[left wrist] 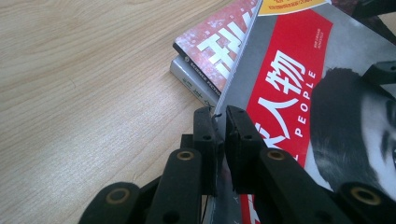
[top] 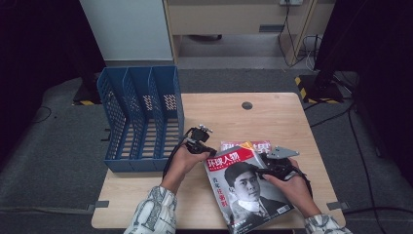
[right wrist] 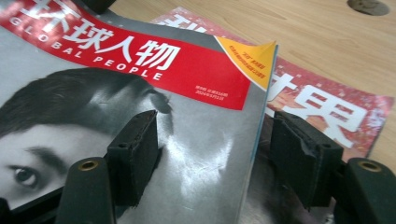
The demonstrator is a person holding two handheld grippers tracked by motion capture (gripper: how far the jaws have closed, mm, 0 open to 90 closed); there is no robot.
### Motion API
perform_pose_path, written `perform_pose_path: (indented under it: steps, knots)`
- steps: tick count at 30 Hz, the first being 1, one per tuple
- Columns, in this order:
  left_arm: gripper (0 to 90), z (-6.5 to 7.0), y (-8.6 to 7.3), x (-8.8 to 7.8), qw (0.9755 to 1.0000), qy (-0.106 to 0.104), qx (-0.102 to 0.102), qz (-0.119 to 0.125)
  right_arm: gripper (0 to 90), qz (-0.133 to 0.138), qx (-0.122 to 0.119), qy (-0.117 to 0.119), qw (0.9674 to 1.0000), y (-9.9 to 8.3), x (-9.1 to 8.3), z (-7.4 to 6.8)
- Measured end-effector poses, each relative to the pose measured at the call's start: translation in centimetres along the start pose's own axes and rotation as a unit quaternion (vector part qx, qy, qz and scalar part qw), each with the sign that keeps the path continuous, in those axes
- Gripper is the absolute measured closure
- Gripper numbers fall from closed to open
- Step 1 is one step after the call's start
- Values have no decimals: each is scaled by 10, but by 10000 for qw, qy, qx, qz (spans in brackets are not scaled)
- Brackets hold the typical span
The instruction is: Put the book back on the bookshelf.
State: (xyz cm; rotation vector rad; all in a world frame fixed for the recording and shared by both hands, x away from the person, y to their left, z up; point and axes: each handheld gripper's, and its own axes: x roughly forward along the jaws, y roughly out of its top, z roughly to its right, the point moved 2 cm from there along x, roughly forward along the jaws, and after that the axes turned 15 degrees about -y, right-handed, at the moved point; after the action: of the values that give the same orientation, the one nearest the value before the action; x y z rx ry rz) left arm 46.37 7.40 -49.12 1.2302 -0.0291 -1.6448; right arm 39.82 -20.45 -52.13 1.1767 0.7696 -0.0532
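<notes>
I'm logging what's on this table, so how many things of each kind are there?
Magazines: 3, the grey portrait magazine, a red magazine and a grey-white one beneath it
Blue file rack: 1
Total: 4

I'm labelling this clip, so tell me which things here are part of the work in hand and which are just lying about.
In the job: top magazine, left tool shut on its edge, right tool around its other edge.
Lying about: red magazine underneath, blue file rack, table.
</notes>
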Motion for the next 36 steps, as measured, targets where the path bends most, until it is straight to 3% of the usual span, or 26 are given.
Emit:
perform_pose_path:
  steps: [4, 8, 11, 13, 16, 18, 21, 25, 30, 36]
  knots:
    - [825, 0, 1, 4, 10000, -66, -14, -7, 331, 200, 37, 93, 9998, 7, -5, -7]
    - [830, -1, 4, 7, 9999, -106, 0, -31, 319, 25, -367, 165, 9992, 5, -1, -18]
    - [847, -2, 9, 9, 9996, -251, -61, 60, 317, 32, -366, 96, 9993, 6, -2, -15]
    - [849, -2, 12, 14, 9996, -272, -58, 65, 312, 80, -302, 219, 9993, 7, -4, -14]
    - [846, -1, 16, 17, 9997, -245, 37, -52, 321, 19, -419, 367, 9984, 6, -2, -17]
    - [795, 0, 16, 18, 9997, -240, 0, -17, 321, -36, -323, 449, 9985, 4, -1, -17]
    - [583, 1, 16, 17, 10000, -35, 3, 35, 321, -33, -277, 469, 9985, 3, 0, -16]
    - [422, 12, 12, 9, 9995, 207, 119, 197, 321, -11, -263, 451, 9986, 2, -1, -17]
    - [308, 27, 0, -2, 9984, 316, 225, 423, 322, 29, -164, 342, 9993, 0, -2, -19]
    - [236, 28, -21, -2, 9971, 538, 192, 509, 322, 28, -139, 264, 9996, -1, -3, -20]
